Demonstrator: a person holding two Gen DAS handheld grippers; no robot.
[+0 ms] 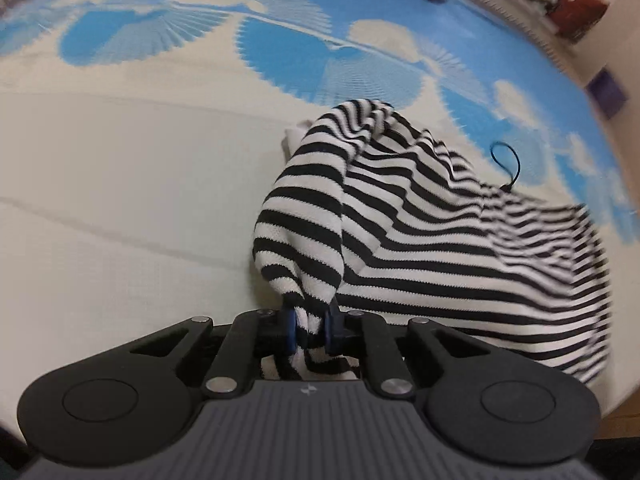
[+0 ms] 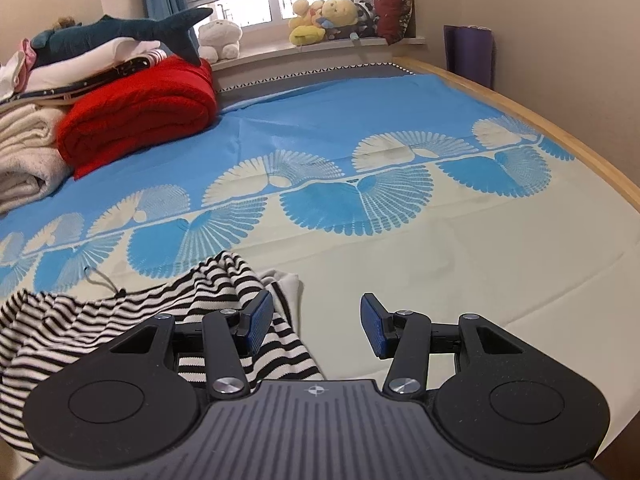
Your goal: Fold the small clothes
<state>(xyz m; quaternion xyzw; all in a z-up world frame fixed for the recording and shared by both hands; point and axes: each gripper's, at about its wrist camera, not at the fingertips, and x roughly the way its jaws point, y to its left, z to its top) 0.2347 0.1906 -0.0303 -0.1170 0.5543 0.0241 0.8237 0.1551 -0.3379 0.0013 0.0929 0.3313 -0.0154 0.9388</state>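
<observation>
A black-and-white striped garment lies rumpled on a bed, on the pale part of a sheet printed with blue and cream fan shapes. In the left wrist view one bunched end of the garment rises off the sheet and runs down into the left hand-held gripper, whose blue pads are clenched on the striped cloth, with a fold of it hanging through behind them. The rest of the garment spreads away to the right of that view, blurred at its far edge, and a thin black cord loop sticks up from it. A bit of plain white cloth shows at the far side of the raised fold. In the right wrist view the same garment lies low and to the left, partly under the left finger of the right hand-held gripper, whose jaws stand apart with nothing between them, only bare sheet. Farther up the bed sits a rolled red blanket beside a cream one, with folded laundry and a plush shark stacked above. Soft toys line the window ledge.
</observation>
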